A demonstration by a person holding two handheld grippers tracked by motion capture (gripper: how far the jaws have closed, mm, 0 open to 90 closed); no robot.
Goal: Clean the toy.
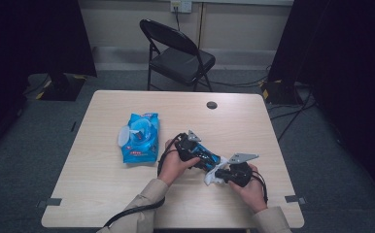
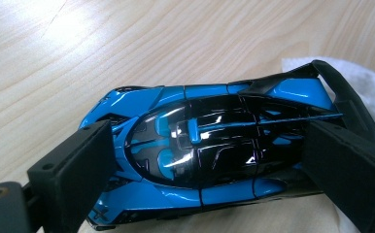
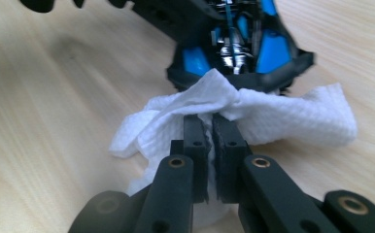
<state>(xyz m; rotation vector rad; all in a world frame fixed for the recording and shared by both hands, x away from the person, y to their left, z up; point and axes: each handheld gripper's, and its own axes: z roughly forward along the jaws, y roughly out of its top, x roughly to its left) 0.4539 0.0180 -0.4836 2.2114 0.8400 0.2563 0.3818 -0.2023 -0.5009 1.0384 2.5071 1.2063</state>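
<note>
- A blue and black toy car [image 2: 210,145] is held on the table [image 1: 103,194], near the front edge, with the jaws of the left gripper [image 1: 189,148] closed against its two sides.
- A white wipe [image 3: 253,114] is pinched in the shut jaws of the right gripper [image 3: 212,131] and is pressed against the car's rear end.
- The wipe pack [image 1: 139,137] lies well apart to the left, its lid open.
- The car's glossy body may be let slip: only the smooth flanks are gripped, so a firm push from the wipe could twist it out of the pads.
- Only a fold of the wipe is caught, so it could be pulled free if it snags on the rear wing.
- Thin rear parts could be bent if too much force is applied.
- The remaining wipes may dry out if the lid is left open.
</note>
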